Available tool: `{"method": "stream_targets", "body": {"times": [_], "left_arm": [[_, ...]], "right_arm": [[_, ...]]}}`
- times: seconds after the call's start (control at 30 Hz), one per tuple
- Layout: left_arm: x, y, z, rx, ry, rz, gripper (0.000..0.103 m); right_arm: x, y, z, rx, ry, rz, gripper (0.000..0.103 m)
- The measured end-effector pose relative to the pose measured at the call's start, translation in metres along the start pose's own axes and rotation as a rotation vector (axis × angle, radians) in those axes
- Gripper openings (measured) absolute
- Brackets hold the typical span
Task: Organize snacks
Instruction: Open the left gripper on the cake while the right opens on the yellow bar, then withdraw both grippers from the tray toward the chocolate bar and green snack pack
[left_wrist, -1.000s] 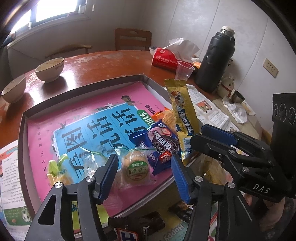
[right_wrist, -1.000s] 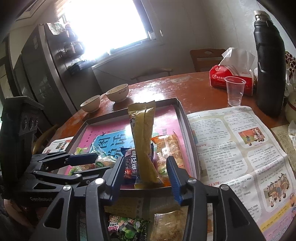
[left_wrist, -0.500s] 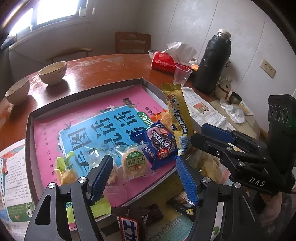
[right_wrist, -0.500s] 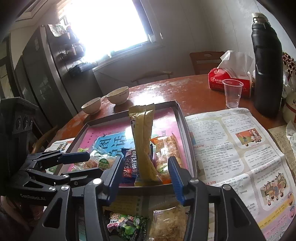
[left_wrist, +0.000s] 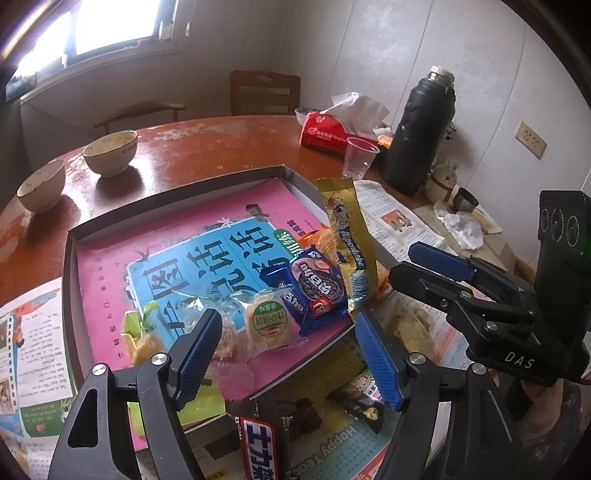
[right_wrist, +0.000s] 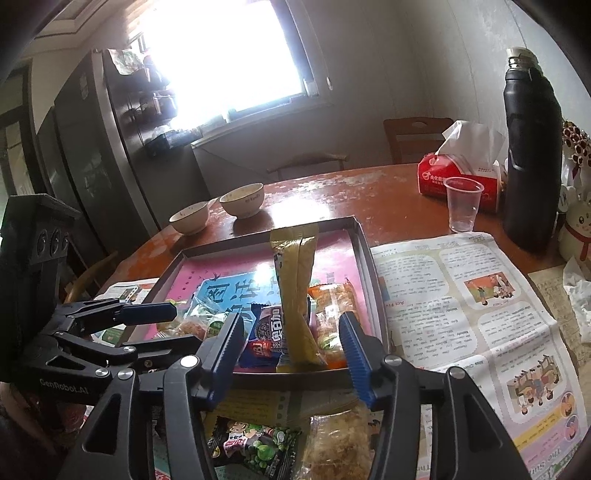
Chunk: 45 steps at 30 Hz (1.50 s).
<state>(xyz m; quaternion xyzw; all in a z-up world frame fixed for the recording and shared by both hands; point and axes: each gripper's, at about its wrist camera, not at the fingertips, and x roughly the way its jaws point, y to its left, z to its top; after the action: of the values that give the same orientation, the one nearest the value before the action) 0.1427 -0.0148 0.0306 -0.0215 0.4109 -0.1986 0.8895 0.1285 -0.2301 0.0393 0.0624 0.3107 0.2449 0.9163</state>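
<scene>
A shallow grey tray with a pink and blue lining holds several snacks: a long gold packet, a blue Oreo pack, a round pastry in clear wrap and a green-yellow candy. My left gripper is open and empty above the tray's near edge. My right gripper is open and empty, just short of the tray's near wall, facing the gold packet. Loose snacks lie outside the tray: a dark chocolate pack, a green bean pack and a clear cracker pack.
Two bowls stand at the far left of the round wooden table. A red tissue pack, a clear plastic cup and a black thermos stand at the back right. Newspaper covers the table to the right of the tray.
Both grippers have drawn back and up a little from the tray, both still open. The snacks in the tray have not moved.
</scene>
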Motion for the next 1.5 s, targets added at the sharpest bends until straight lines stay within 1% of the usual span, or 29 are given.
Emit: {"method": "stream_targets", "body": {"times": [0.3,0.43,0.6,0.8,0.97,1.23,1.5], "left_arm": [[-0.006,-0.004,-0.003,0.003,-0.003,0.005,0.077],[-0.010,-0.004,-0.007,0.000,-0.002,0.020,0.077],[-0.014,-0.003,-0.012,-0.007,0.002,0.020,0.077],[-0.016,-0.004,-0.017,-0.006,0.004,0.012,0.077],[-0.018,-0.002,-0.020,-0.017,0.007,0.007,0.077],[-0.021,-0.001,-0.024,-0.019,0.014,0.023,0.077],[-0.023,-0.005,-0.028,-0.007,0.017,0.022,0.077]], "right_arm": [[-0.006,0.004,0.000,-0.011,-0.011,0.006,0.055],[-0.010,0.006,0.000,-0.015,-0.020,0.020,0.056],[-0.012,0.007,-0.001,-0.021,-0.026,0.036,0.057],[-0.013,0.010,-0.003,-0.022,-0.019,0.042,0.059],[-0.012,0.014,-0.005,-0.032,-0.009,0.050,0.063],[-0.012,0.018,-0.008,-0.040,-0.001,0.054,0.064],[-0.015,0.019,-0.008,-0.039,-0.004,0.054,0.065]]}}
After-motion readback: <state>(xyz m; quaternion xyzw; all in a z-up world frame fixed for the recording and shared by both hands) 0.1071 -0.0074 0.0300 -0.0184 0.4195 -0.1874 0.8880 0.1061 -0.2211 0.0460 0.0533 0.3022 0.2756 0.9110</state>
